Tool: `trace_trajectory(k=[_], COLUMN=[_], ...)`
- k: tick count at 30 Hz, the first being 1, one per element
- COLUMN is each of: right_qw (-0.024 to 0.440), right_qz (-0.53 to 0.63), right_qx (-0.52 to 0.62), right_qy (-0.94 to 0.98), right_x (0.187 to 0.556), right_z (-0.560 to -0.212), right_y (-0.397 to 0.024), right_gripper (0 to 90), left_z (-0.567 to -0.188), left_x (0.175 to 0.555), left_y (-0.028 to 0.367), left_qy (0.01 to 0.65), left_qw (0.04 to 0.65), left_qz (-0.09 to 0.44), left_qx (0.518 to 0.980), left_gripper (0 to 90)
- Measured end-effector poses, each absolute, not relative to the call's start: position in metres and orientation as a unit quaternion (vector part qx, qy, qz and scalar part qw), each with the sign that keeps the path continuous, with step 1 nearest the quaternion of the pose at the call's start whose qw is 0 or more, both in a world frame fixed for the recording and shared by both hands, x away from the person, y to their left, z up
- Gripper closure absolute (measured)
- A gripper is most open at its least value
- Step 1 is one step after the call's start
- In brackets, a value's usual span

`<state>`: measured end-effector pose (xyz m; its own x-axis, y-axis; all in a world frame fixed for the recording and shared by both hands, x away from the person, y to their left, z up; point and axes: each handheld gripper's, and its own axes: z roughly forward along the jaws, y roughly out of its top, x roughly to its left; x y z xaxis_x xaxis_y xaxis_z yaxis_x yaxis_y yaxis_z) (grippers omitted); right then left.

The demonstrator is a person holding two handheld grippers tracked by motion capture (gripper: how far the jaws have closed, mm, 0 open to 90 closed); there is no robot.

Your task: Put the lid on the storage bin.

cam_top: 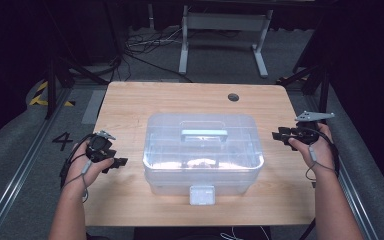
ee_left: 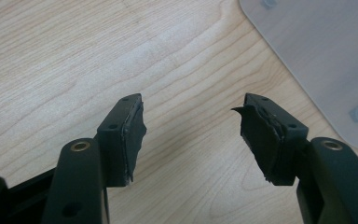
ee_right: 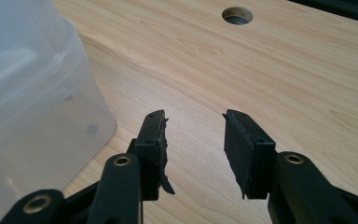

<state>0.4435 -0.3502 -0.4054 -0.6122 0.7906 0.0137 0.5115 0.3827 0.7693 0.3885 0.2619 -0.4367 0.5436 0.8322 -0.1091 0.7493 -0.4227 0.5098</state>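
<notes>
1. A storage box (cam_top: 203, 150) stands on the middle of the table (cam_top: 130, 100), with its handle (cam_top: 204, 135) on top and its latch (cam_top: 201, 194) facing the near edge.
2. The left gripper (cam_top: 114, 161) is left of the box, apart from it.
3. The right gripper (cam_top: 280, 135) is right of the box, apart.
4. A hole (cam_top: 233, 97) in the table lies behind the box, toward the far right.

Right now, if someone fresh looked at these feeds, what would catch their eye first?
The clear plastic storage box in the middle of the wooden table, lid on, with a handle on top and a latch on its near side. Next, the left gripper and the right gripper flank it on either side, both with jaws open and nothing between them. A round hole sits near the table's far edge.
</notes>
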Motion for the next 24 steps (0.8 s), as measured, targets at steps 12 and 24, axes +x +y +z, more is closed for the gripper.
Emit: trace_trajectory(k=[12, 24], right_qw=[0.170, 0.174], right_qz=[0.395, 0.407], right_qx=[0.390, 0.364], right_qy=[0.814, 0.820], right_x=[0.435, 0.411], right_z=[-0.426, -0.443], right_y=[-0.344, -0.335], right_gripper=[53.0, 51.0], left_z=[-0.440, -0.439], left_x=[0.379, 0.375], left_y=[0.264, 0.261], left_qy=[0.459, 0.439], left_qw=[0.275, 0.279], left_qz=[0.072, 0.067], left_qx=[0.842, 0.851], left_gripper=[39.4, 39.2])
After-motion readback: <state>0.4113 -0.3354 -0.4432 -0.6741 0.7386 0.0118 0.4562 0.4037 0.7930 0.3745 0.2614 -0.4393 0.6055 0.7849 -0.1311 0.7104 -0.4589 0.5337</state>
